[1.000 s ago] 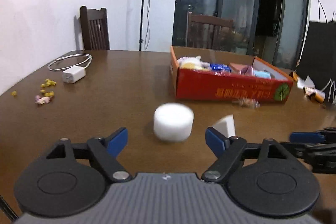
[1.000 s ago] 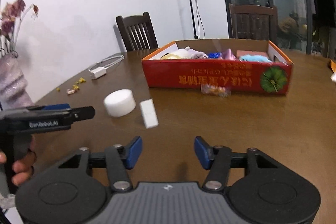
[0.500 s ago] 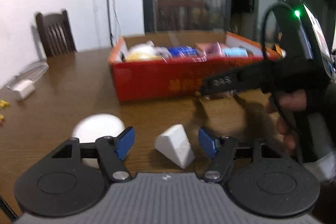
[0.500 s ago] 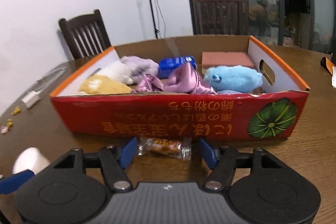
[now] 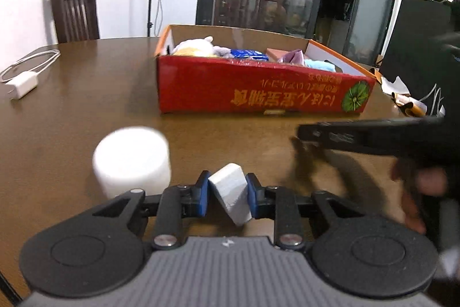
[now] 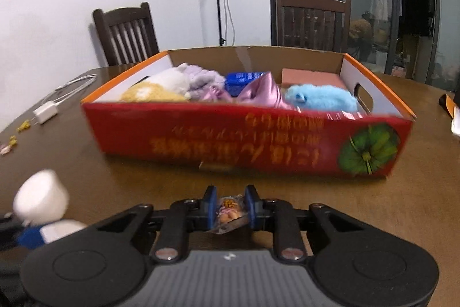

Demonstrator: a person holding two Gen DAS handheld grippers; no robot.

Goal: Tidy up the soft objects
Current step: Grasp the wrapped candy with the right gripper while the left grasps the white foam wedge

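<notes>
Brown table (image 5: 86,94); left gripper (image 5: 225,193) clamps white wedge (image 5: 230,196), tilted

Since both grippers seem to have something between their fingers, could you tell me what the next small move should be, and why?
Probably lift both and carry them over the red box: the left gripper, just closed, pinches the white foam wedge, the right gripper the wrapped candy.

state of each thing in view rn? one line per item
Left gripper: jaws just closed, clamped on white foam wedge.
Right gripper: jaws just closed, clamped on wrapped candy.
White foam cylinder: upright on the table, loose.
Red box: open-topped, holding soft toys.
Charger: on table, cable attached.
</notes>
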